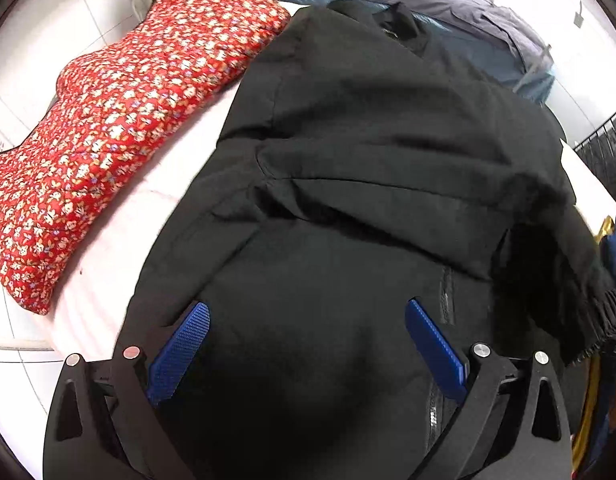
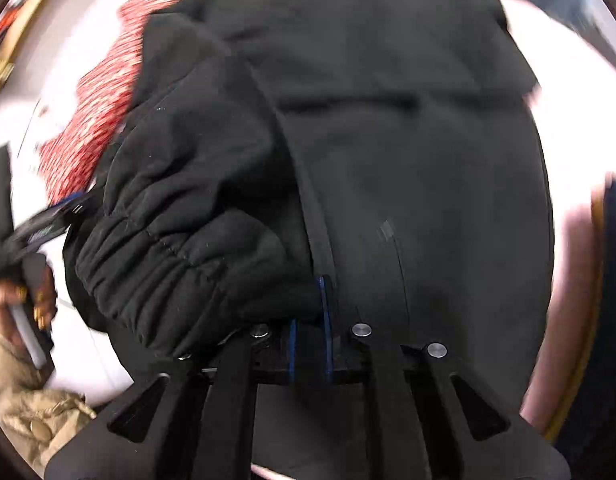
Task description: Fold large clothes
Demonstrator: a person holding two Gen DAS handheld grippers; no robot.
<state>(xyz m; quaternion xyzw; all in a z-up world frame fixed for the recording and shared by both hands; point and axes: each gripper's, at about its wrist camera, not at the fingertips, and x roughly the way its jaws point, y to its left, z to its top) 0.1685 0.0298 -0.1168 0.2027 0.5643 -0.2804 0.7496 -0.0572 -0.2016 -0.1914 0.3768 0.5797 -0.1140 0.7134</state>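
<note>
Nearest the left wrist camera, the left gripper (image 1: 308, 320) hangs over the lower part of a black jacket (image 1: 368, 152), its jaws spread wide with nothing between the blue pads (image 1: 179, 352). In the right wrist view the right gripper (image 2: 310, 320) has its jaws nearly closed on a fold of the jacket (image 2: 388, 140), with the gathered elastic cuff (image 2: 147, 264) of a sleeve bunched just to the left of them; this view is smeared by motion.

The jacket lies spread on a white padded surface (image 1: 119, 248), whether bed or worktop I cannot tell, and covers most of it. It is matt black, creased across the middle where one sleeve is folded over the body, with a vertical zip (image 1: 446, 296) near the hem and the collar (image 1: 388, 16) at the far end.

Just beside it on the left lies a folded red floral quilted garment (image 1: 107, 128), its edge touching the jacket near the shoulder. Beyond the collar sits grey-blue bedding (image 1: 448, 4). White floor tiles (image 1: 67, 12) show at far left.

At the right edge stands a black wire basket (image 1: 604, 148); its contents are too dim to make out.

At the left edge of the right wrist view a hand (image 2: 23, 304) holds the other gripper's handle.
</note>
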